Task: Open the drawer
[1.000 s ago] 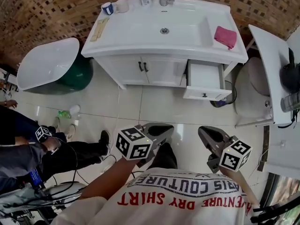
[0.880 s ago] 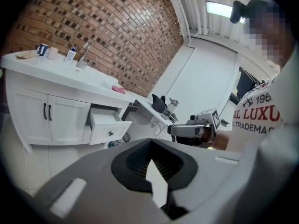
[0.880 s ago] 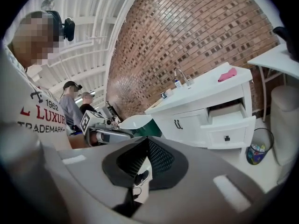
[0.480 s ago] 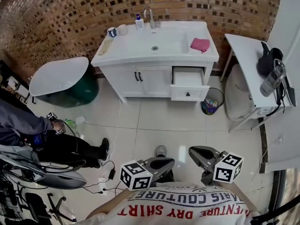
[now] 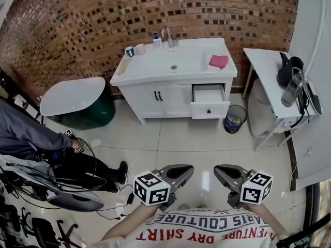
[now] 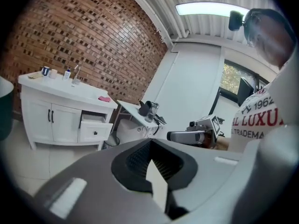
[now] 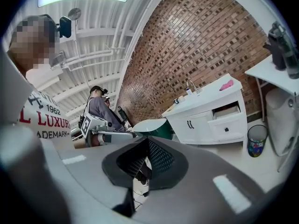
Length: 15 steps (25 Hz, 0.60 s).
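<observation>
The white vanity (image 5: 155,98) stands against the brick wall, far ahead of me. Its upper right drawer (image 5: 209,103) is pulled out, showing a small dark knob on its front. Both grippers hover over the floor tiles close to my body, well short of the vanity. My left gripper (image 5: 188,169) and right gripper (image 5: 219,170) are shut with nothing between the jaws. The open drawer (image 6: 95,128) shows at the left of the left gripper view, beyond the shut left gripper (image 6: 156,174). In the right gripper view the drawer (image 7: 229,117) lies right of the shut right gripper (image 7: 140,171).
A pink cloth (image 5: 218,61), bottles and cups sit on the sink top. A green tub with a white lid (image 5: 77,101) stands to the vanity's left, a waste bin (image 5: 234,119) to its right. A white side table (image 5: 269,66) holds dark gear. A person (image 5: 31,138) sits at left among cables.
The vanity has drawn farther off and looks smaller as I stepped back. Both grippers came back with me, staying shut. The drawer stays open.
</observation>
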{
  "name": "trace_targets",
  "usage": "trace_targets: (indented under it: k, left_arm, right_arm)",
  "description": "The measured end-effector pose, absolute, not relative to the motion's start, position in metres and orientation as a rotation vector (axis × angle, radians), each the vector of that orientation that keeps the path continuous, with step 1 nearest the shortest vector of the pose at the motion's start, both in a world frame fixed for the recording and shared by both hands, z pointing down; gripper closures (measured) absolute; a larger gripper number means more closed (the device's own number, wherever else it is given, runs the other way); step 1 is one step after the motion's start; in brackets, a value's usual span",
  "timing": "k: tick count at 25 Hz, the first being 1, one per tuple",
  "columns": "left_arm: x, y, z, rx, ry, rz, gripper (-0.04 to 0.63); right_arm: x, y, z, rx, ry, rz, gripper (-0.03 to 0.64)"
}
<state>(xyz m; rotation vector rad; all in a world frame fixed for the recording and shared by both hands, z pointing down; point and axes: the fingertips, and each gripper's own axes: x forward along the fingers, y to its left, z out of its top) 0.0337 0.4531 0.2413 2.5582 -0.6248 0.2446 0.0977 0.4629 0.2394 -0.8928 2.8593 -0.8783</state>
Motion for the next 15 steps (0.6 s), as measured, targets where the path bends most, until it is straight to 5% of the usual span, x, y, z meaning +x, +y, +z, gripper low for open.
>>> trace_targets:
  k: [15]
  left_arm:
    - [-0.011,0.455,0.239,2.551,-0.593,0.249,0.614]
  right_arm:
    - [0.052,0.459,0.238,-0.897,2.884,-0.903,0.612]
